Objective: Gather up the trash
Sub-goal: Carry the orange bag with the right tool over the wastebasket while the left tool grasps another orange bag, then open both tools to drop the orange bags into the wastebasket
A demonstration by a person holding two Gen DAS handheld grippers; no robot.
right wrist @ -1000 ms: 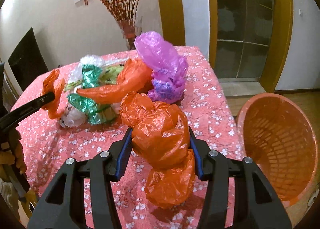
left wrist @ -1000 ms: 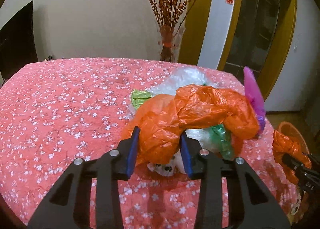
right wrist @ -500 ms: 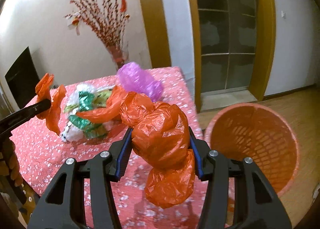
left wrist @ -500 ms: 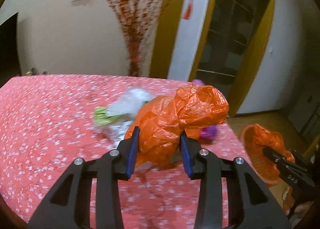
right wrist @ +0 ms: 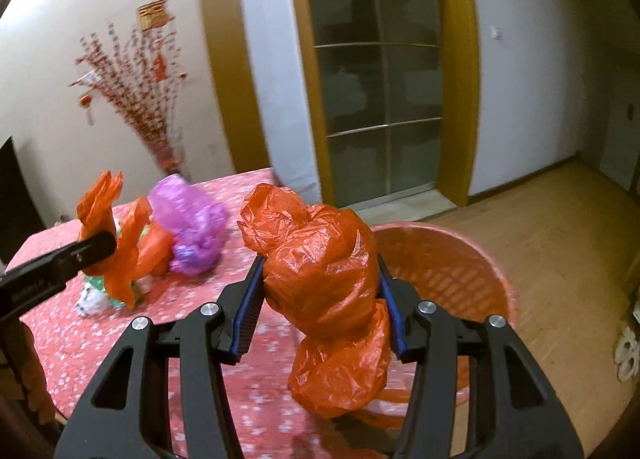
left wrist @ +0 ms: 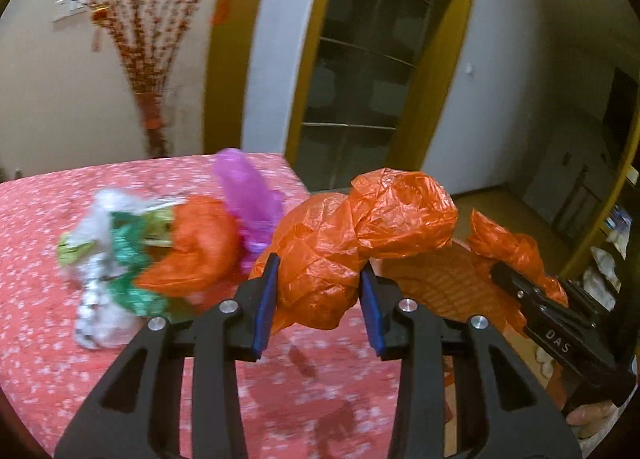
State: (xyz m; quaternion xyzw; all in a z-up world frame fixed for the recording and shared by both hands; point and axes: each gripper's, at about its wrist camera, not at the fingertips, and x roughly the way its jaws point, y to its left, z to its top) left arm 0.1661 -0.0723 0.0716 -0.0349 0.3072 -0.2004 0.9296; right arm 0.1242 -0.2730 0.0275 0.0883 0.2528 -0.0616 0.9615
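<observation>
Red flowered tablecloth covers the table, with a glass door behind at 12 o'clock. Left gripper is clamped on an orange bag above the cloth. Right gripper grips another orange bag — held at the basket rim. More bags lie heaped at 10 o'clock.

Both wrist fisheyes look forward along their own fingers from close above the red flower-patterned tablecloth, the left facing the crumpled-bag pile beside the orange plastic basket, the right facing that basket, and both share the tablecloth, pile and basket.
</observation>
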